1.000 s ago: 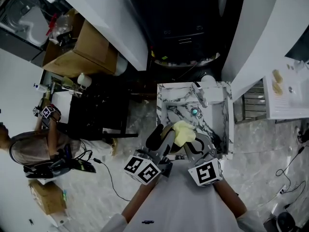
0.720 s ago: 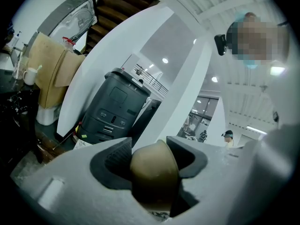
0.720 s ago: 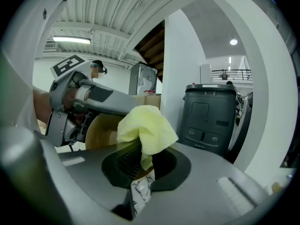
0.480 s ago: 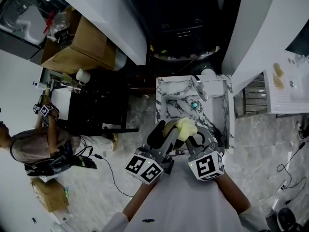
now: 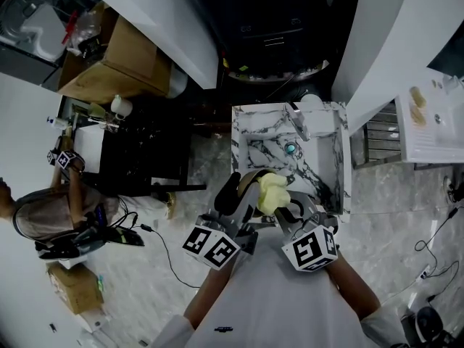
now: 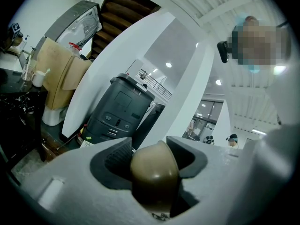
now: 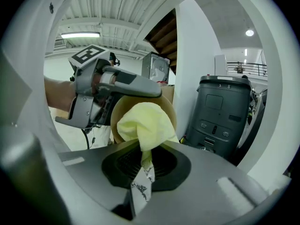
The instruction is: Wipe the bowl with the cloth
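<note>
L tongs (image 6: 153, 162) noted clamped on rim of brown bowl (image 7: 121, 110), held up by near edge of sink (image 5: 342, 167), mouth turned to R tongs (image 7: 146, 162), by which yellow cloth (image 7: 146, 123) is pinched, wad pressed into bowl at their 12 o'clock.

Left tongs (image 6: 154, 164), right tongs (image 7: 146, 162) grey; black-white marker cubes (image 5: 211, 247); white shirt (image 5: 275, 307).

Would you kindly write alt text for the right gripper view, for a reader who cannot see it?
The right gripper pinches a pale yellow cloth, bunched against the inside of a tan bowl that the left gripper holds by its rim. A dark grey machine stands behind at the right.
</note>
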### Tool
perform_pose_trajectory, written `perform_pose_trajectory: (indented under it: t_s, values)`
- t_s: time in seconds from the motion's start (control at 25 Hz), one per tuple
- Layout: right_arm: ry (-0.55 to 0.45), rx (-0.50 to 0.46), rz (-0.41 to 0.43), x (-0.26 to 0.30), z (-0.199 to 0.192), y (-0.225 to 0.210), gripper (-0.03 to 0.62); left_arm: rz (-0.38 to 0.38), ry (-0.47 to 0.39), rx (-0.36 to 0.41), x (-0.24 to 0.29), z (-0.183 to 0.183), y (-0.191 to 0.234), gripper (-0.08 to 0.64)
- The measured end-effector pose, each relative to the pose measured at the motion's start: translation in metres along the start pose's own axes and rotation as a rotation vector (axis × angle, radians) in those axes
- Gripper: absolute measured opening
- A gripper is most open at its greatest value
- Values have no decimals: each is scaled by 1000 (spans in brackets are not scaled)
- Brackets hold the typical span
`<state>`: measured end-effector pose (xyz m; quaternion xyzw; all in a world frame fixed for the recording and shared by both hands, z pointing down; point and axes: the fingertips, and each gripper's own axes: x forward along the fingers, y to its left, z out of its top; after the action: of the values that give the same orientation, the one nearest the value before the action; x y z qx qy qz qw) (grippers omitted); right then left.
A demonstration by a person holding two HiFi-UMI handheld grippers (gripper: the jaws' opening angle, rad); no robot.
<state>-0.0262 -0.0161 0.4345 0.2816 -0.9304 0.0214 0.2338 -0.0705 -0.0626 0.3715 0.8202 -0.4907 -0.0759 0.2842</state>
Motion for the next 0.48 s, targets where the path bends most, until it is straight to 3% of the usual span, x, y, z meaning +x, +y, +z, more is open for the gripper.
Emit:
perform_pose_trajectory:
  t_s: [0.48]
  values:
    - [-51, -46, 97, -6, 12, 26, 31, 8, 8, -32, 5, -11, 5, 235]
